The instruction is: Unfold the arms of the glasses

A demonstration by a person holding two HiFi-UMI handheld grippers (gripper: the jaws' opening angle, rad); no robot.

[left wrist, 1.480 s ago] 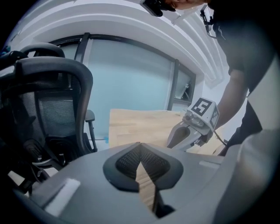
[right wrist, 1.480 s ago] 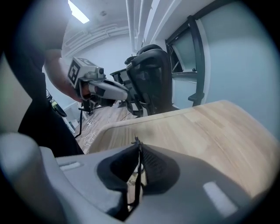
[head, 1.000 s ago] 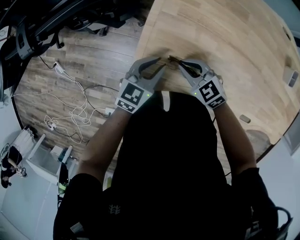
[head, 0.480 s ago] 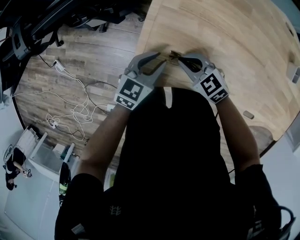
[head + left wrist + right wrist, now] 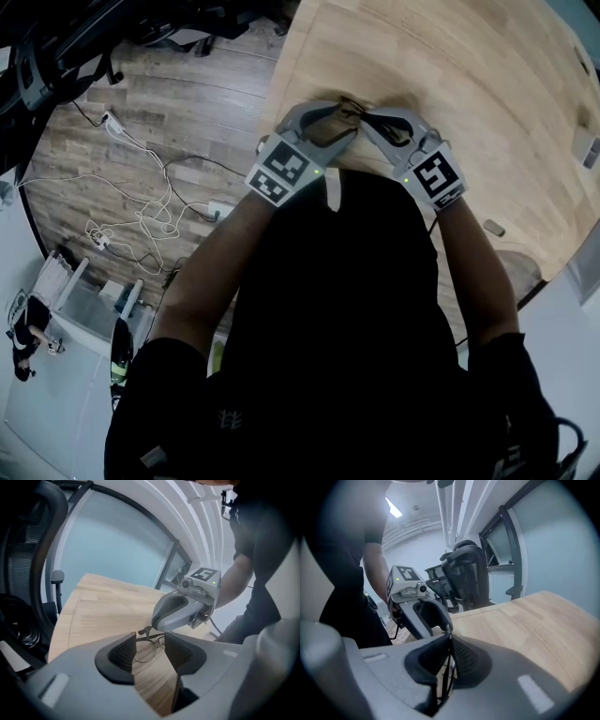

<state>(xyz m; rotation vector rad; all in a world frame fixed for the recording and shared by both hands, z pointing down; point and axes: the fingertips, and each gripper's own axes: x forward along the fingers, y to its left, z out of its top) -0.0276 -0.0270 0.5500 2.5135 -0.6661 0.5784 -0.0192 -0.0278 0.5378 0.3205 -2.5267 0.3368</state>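
Pale wooden table (image 5: 469, 75), plank floor (image 5: 192, 98), trailing white cables (image 5: 141, 202), glasses (image 5: 144, 651)

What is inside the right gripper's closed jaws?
A thin dark strand of the wire-framed glasses, clamped between the grey right gripper's black ribbed pads. The pads cover the rest, so which part of the frame is unclear.

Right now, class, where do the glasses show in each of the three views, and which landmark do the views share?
Head view: glasses top centre, between the left claw and right claw.
Left gripper view: lower centre, in the gap of the left claw, whose jaws have just been opening; pads off them.
Right gripper view: lower centre, thin frame pinched in the shut right claw.
Shared landmark: the wooden table.
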